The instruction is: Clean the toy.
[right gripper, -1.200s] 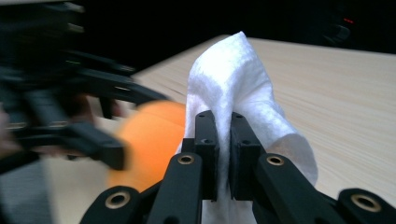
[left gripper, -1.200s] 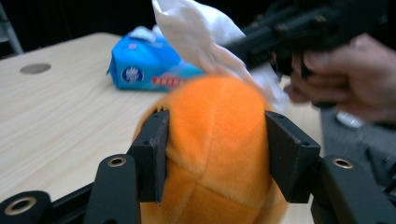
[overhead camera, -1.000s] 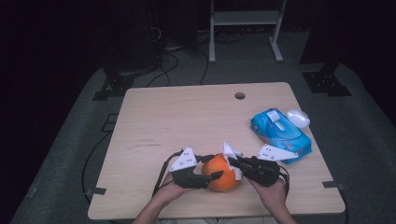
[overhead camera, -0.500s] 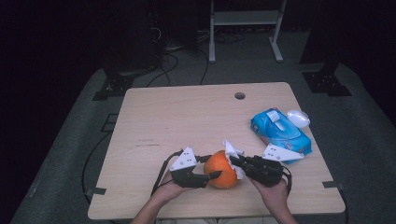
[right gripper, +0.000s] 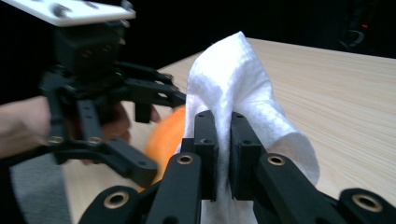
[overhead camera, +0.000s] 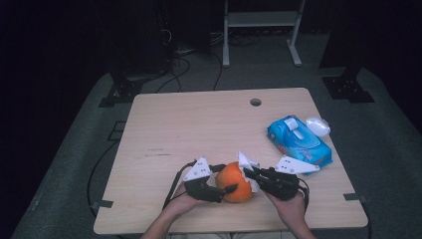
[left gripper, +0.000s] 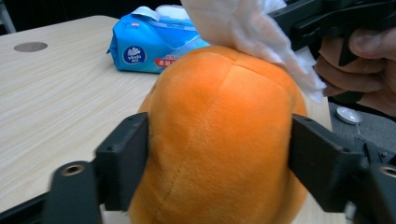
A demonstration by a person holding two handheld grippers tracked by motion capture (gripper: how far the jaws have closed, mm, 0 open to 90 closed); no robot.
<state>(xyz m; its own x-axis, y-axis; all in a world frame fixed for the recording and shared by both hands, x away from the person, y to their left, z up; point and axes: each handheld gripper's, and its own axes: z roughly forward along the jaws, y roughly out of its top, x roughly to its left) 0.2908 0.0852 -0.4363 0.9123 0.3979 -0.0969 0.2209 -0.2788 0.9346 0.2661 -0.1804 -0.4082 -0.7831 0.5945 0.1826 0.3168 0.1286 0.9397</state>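
The blue wipes pack (left gripper: 154, 46) has a round white logo with a small fan shape and tiny letters under it, too small to read. A red strip beside it carries white signs, also too blurry.

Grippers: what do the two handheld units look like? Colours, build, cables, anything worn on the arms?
Both are black, linkage-style two-jaw units with brass-coloured pivot pins. The left gripper and right gripper each carry a light grey three-cornered plate on top. A black cable trails from each toward the table's near edge. The jaw pads are blocky and black. No sleeves show on the forearms.
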